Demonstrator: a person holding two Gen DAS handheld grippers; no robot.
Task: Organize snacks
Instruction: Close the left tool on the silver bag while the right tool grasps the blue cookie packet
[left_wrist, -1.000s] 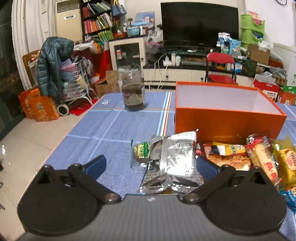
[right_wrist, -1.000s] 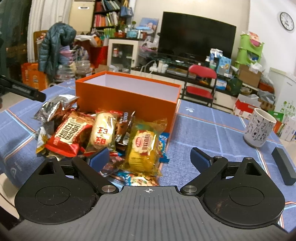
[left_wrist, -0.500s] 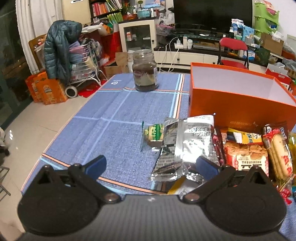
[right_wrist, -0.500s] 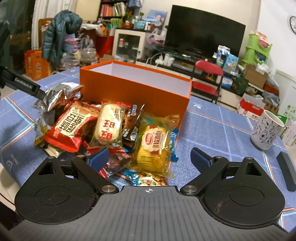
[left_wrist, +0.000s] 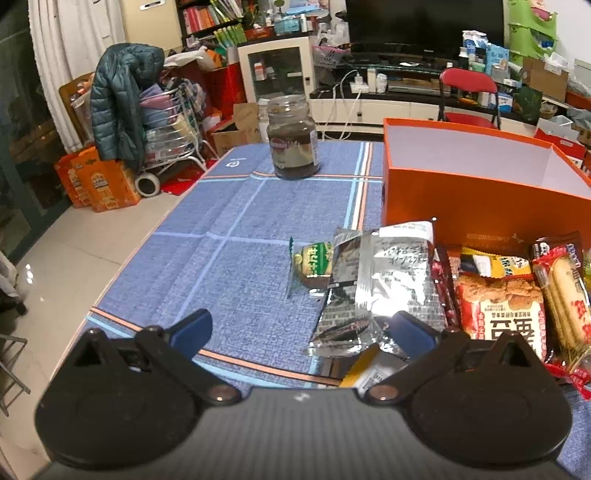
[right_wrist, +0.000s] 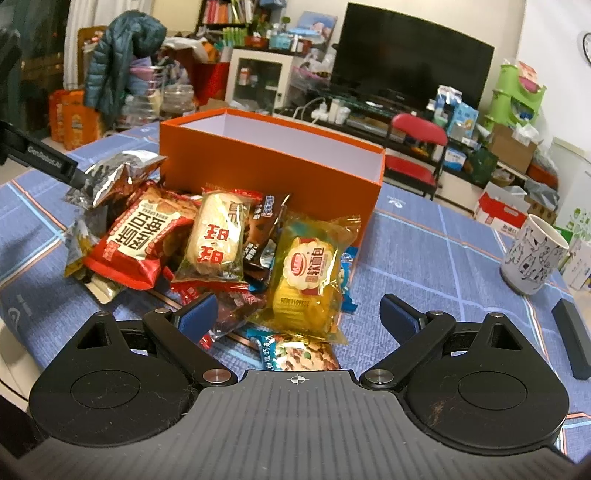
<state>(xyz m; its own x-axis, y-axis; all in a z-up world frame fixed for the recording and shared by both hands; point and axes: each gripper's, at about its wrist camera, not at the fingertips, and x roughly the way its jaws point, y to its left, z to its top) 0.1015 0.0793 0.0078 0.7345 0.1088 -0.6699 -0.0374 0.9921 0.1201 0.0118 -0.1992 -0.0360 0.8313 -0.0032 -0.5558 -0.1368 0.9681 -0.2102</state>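
Note:
An open orange box (left_wrist: 476, 199) (right_wrist: 273, 173) stands on the blue tablecloth, its white inside bare as far as I can see. A pile of snack packets lies in front of it: a silver foil bag (left_wrist: 384, 280) (right_wrist: 118, 173), a small green packet (left_wrist: 312, 258), a red cracker bag (left_wrist: 502, 314) (right_wrist: 144, 236), a clear rice-cracker pack (right_wrist: 218, 236) and a yellow cake pack (right_wrist: 306, 280). My left gripper (left_wrist: 301, 330) hovers open, its right finger by the silver bag's near end. My right gripper (right_wrist: 299, 317) is open just short of the yellow pack.
A glass jar (left_wrist: 293, 138) with dark contents stands at the table's far left. A white patterned mug (right_wrist: 532, 254) and a dark rectangular block (right_wrist: 572, 339) sit to the right. The table edge (left_wrist: 122, 266) drops to tiled floor on the left.
Both grippers have risen and tilted down toward the pile, so the snacks sit lower and closer in view. Both stay open; nothing has been picked up.

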